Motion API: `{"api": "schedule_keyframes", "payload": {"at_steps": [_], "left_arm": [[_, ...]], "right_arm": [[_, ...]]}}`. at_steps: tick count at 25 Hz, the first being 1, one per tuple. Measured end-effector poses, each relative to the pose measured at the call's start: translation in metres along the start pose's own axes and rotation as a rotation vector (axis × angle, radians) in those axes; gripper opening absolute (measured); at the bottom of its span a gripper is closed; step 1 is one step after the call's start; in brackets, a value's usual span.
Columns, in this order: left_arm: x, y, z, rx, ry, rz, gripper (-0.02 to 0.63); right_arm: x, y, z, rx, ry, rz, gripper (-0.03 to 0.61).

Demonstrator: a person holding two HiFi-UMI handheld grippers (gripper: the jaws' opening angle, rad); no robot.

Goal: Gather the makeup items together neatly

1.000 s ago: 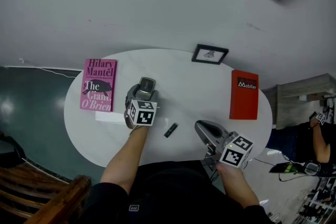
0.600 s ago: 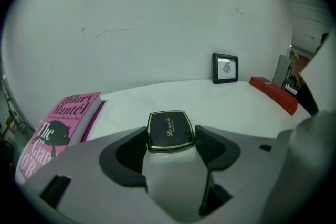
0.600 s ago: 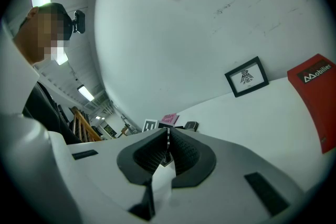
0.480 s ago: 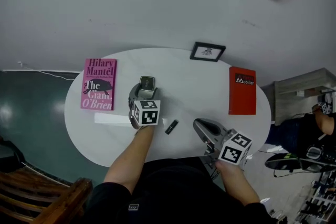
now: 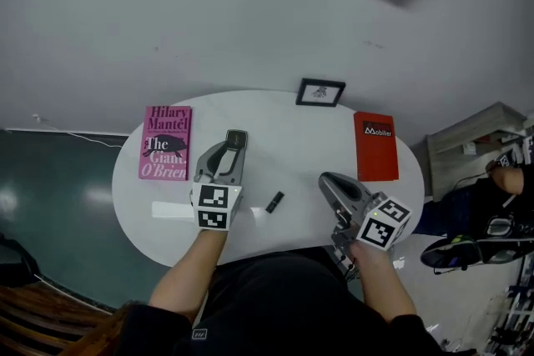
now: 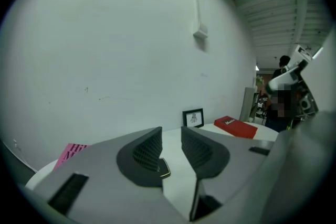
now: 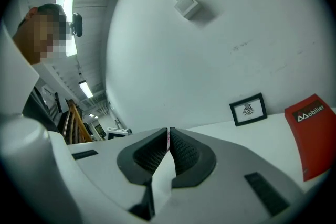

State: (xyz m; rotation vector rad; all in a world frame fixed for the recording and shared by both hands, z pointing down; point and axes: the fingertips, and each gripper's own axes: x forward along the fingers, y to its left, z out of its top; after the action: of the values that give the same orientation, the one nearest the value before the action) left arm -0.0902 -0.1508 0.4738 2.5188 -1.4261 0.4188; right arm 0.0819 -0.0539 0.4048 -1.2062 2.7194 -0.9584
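A dark square compact (image 5: 236,137) lies on the white oval table (image 5: 292,146), just past the tips of my left gripper (image 5: 226,154). In the left gripper view the compact's gold-edged corner (image 6: 164,168) shows low under the left jaw. The left gripper (image 6: 170,147) is closing, with a gap still between its jaws and only bare table in it. A small black tube (image 5: 274,201) lies between the two grippers. My right gripper (image 5: 328,182) hovers at the table's front right. In its own view the right gripper (image 7: 168,140) is shut and holds nothing.
A pink book (image 5: 167,142) lies at the left of the table, and a red book (image 5: 375,146) at the right. A small framed picture (image 5: 319,92) stands at the back edge. A flat white bar (image 5: 171,211) rests near the front left. A person stands off to the right.
The left gripper's jaws have narrowed, and it has drawn back a little from the compact, which stays on the table. The right gripper has hardly moved.
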Motion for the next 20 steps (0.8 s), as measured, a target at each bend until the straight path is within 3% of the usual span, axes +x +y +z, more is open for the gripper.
{"api": "schedule_keyframes", "payload": {"at_steps": [3, 11, 15, 20], "left_arm": [[-0.025, -0.010, 0.019, -0.003, -0.050, -0.037, 0.033], [-0.053, -0.081, 0.026, -0.023, -0.124, -0.213, 0.024], [-0.053, -0.111, 0.011, -0.025, -0.118, -0.188, 0.025], [-0.046, -0.138, -0.019, -0.041, -0.078, -0.069, 0.026]], "right_arm": [[-0.003, 0.002, 0.015, -0.019, -0.026, 0.020, 0.037], [-0.025, -0.015, 0.027, -0.028, -0.027, 0.107, 0.037], [-0.057, -0.035, 0.025, -0.034, -0.007, 0.137, 0.037], [-0.097, -0.064, 0.013, -0.016, 0.033, 0.177, 0.037]]}}
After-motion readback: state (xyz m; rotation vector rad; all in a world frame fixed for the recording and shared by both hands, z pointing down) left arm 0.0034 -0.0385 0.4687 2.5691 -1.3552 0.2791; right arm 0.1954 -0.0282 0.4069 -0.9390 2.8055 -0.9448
